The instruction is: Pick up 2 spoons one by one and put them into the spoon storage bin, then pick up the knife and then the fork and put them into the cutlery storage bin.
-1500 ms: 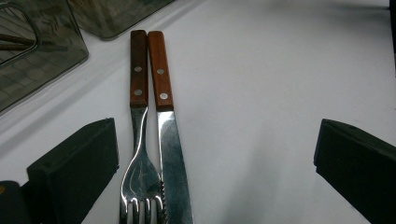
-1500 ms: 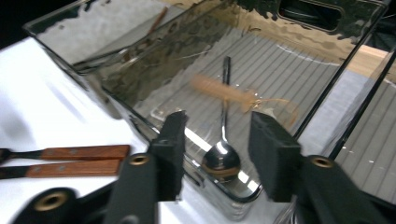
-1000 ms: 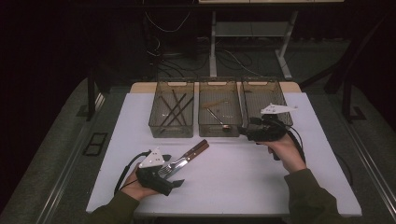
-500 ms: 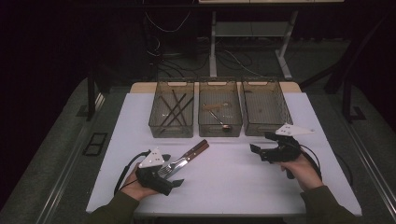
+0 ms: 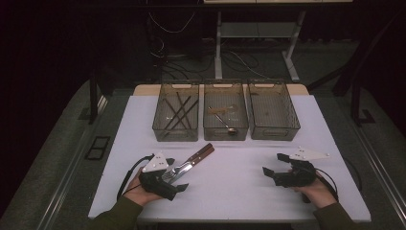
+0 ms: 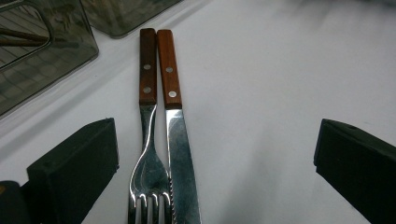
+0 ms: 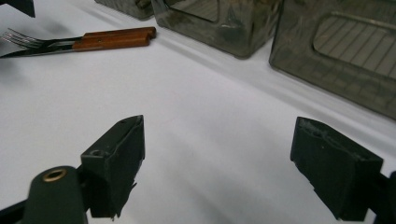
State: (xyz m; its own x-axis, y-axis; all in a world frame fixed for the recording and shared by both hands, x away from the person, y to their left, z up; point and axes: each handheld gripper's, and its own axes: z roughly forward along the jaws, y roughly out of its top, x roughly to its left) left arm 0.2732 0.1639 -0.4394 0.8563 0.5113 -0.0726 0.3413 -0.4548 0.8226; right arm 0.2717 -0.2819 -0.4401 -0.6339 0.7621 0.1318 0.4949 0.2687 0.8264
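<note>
High view first, reading from the left: our left gripper [image 5: 168,179] rests low on the white table [image 5: 239,191], its jaws spread wide around a fork [image 6: 148,154] and a knife [image 6: 180,154] without pinching either. The two lie flat, side by side and touching, wooden handles pointing toward the bins. We judge this the sorting step: each piece must go to its bin, and neither is lifted yet. Next we would need to close on one piece alone, which calls for parting the pair or angling the jaws so that a single handle is caught.

Further right, our right gripper [image 5: 275,165] sits near the table's front edge, well apart from the cutlery, its jaws apart and empty, having just been opening with nothing between them.

Counting: one fork, one knife, two grippers, three clear bins. The left bin [image 5: 175,112] holds several dark sticks, the middle bin [image 5: 225,111] a spoon, and what the right bin [image 5: 273,110] holds we cannot tell.
</note>
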